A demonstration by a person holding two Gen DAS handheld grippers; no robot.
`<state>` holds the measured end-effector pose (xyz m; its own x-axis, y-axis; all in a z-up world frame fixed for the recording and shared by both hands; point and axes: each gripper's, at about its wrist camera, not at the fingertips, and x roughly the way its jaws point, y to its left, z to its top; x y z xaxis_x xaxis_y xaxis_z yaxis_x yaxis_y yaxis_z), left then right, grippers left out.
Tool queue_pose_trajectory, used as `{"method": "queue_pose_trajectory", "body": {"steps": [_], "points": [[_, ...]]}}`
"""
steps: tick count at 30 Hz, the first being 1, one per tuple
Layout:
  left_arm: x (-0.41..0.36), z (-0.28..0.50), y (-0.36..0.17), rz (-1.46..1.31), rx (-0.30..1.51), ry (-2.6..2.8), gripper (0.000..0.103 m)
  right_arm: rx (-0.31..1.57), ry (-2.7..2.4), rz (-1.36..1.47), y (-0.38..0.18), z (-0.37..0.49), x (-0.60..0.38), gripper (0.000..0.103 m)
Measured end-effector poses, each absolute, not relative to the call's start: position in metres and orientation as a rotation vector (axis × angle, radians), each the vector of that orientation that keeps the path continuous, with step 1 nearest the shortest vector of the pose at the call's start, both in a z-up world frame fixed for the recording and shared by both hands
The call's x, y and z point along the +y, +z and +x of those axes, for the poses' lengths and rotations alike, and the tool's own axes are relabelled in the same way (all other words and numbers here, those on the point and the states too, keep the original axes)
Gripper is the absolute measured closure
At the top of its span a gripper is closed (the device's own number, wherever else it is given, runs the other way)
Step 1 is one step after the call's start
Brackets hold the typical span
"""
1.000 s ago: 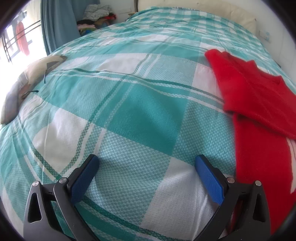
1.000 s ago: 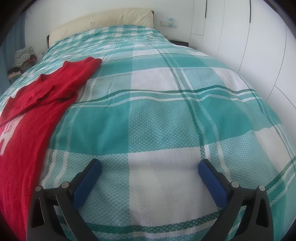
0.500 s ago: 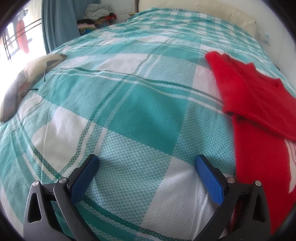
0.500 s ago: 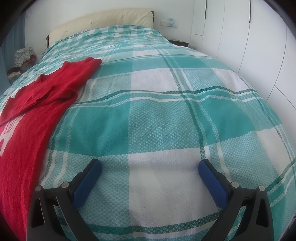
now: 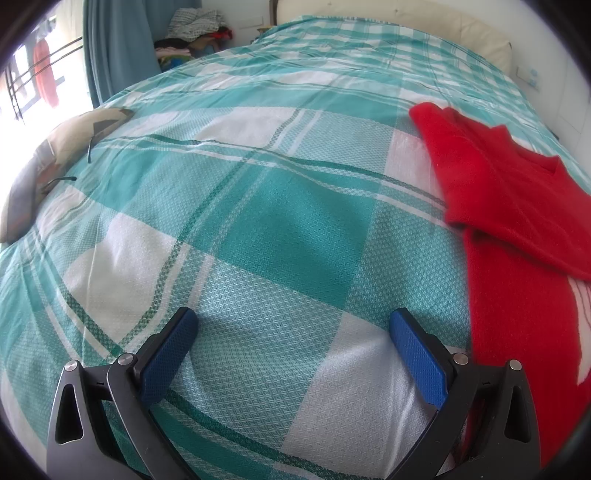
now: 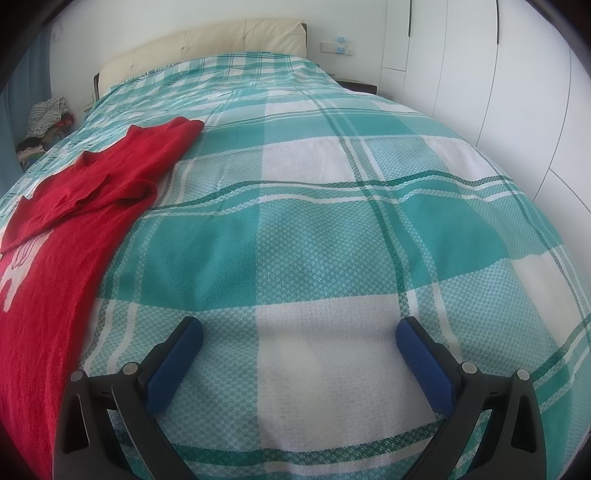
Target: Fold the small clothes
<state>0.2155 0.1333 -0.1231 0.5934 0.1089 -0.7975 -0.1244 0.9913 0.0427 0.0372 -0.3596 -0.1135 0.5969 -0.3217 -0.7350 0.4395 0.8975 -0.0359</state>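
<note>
Nothing much moved. Left gripper and right gripper gape wide, empty. Red sweater lies between them; I'd grip both hem corners evenly.

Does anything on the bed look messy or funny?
Not much. The red top lies flat on the bedspread, its upper part folded over. A cushion sits at the bed's edge, and clothes are heaped in the corner.

Teal-and-white checked bed with cream headboard, white wardrobe doors, blue curtain beside bright window
</note>
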Motion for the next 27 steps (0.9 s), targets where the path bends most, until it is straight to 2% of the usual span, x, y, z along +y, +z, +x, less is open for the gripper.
{"method": "queue_pose_trajectory", "body": {"steps": [27], "points": [[0.1340, 0.2139, -0.1223, -0.027, 0.922, 0.130, 0.000, 0.812, -0.445, 0.158, -0.1128, 0.0337, -0.3584, 0.000]]}}
